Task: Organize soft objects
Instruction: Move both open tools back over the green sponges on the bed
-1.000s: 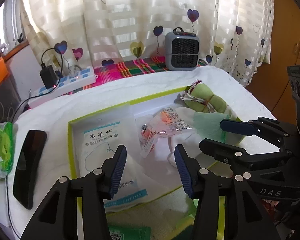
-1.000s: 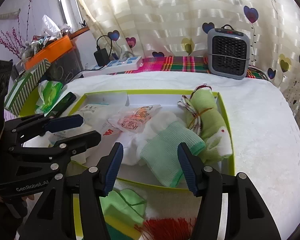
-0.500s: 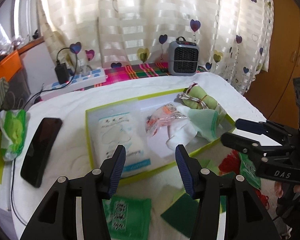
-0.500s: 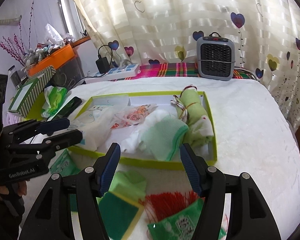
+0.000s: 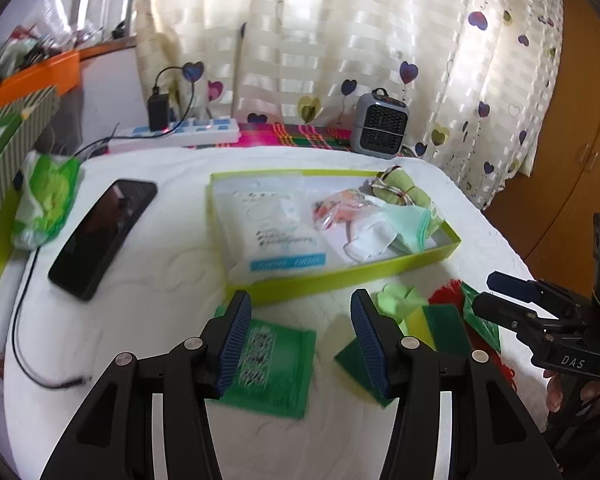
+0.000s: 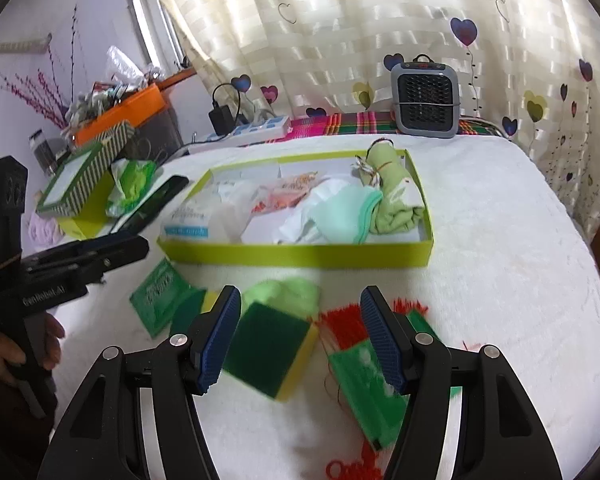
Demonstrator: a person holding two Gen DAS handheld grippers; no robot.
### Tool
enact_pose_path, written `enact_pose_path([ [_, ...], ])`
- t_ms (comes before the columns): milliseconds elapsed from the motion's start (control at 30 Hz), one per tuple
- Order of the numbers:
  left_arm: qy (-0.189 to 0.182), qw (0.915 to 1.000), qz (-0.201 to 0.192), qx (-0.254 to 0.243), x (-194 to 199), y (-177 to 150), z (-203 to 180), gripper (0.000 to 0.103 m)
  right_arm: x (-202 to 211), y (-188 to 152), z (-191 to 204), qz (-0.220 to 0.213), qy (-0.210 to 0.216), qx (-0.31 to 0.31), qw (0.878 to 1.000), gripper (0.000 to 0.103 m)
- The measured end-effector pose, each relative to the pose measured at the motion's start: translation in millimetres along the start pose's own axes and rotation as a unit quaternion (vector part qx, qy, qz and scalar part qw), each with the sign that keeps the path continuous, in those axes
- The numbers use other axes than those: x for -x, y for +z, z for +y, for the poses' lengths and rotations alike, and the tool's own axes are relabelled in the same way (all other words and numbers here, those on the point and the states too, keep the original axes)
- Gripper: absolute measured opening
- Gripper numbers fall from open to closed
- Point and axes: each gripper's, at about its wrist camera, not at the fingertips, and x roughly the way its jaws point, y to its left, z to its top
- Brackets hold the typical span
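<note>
A lime-green tray [image 5: 340, 280] on the white bed cover holds a cotton pack [image 5: 276, 232], a clear packet [image 5: 340, 204], a mint and white sock [image 5: 404, 224] and a tied green towel roll [image 5: 404, 188]. In front of it lie a green packet [image 5: 272, 360], a green-and-yellow sponge [image 6: 268, 352], a light green cloth [image 6: 284, 292], a red tassel [image 6: 340, 324] and a green pouch [image 6: 364, 392]. My left gripper [image 5: 300, 300] hangs open above the green packet. My right gripper [image 6: 300, 296] is open over the sponge and tassel. Neither holds anything.
A black phone [image 5: 100, 236] and a green tissue pack [image 5: 44, 204] lie left of the tray, with a loose cable [image 5: 32, 360] near the edge. A power strip [image 5: 180, 132] and a small grey heater [image 5: 380, 128] stand at the back. A striped box [image 6: 84, 176] sits far left.
Both grippers have drawn back from over the tray toward the near side. The packet, sponge, cloth and tassel in front of the tray have come into view. Nothing was picked up.
</note>
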Motion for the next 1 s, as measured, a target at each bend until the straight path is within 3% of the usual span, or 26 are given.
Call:
enact_pose_path([
  [267,-0.013,0.9993,0.008,0.034,13,-23,21,0.051,-1,-15,7,0.011,0.006,-0.012,1.000,0.063],
  [500,-0.028,0.9988,0.021,0.035,10,-34,19,0.051,-10,-23,18,0.025,0.019,-0.007,0.999,0.063],
  [1000,-0.066,0.9966,0.039,0.030,0,-41,6,0.051,-32,-26,23,0.055,-0.019,-0.009,0.998,0.063],
])
